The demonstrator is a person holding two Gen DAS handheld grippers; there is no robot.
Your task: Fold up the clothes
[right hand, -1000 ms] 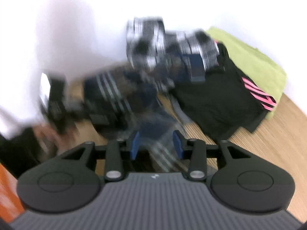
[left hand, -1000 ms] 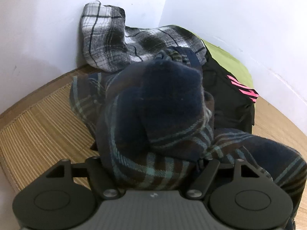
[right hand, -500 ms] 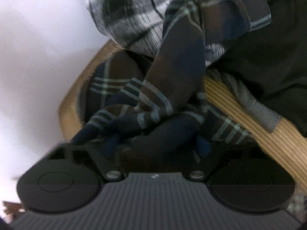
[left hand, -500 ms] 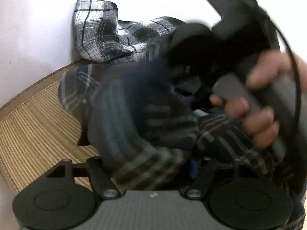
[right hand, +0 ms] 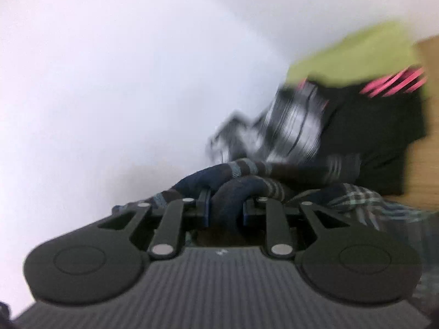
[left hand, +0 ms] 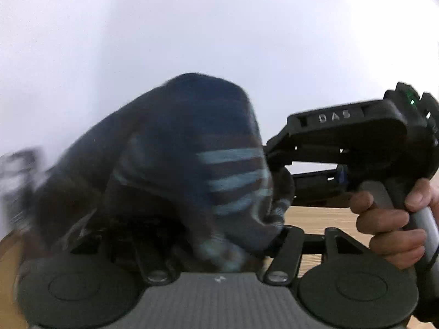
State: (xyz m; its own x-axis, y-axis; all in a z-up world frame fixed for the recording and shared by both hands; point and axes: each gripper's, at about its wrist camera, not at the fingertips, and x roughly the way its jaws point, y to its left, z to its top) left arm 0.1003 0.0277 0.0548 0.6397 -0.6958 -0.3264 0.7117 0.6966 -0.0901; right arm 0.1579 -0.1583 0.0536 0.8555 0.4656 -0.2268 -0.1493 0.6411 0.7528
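Navy plaid shirt (left hand: 192, 164) bunched and lifted over left gripper (left hand: 216, 246), jaws closing with cloth between, right gripper (right hand: 225, 208) closing on rolled fold of the shirt, clothes pile (right hand: 343, 126) beyond right gripper, white wall (right hand: 109, 82) to its left.

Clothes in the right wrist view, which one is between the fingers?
The dark blue plaid shirt; the black-and-white plaid, black and green clothes lie behind.

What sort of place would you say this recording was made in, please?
Probably a room at home: a pile of clothes, including a dark plaid garment and a lime-green one, lies on a wood-toned surface against a plain white wall.
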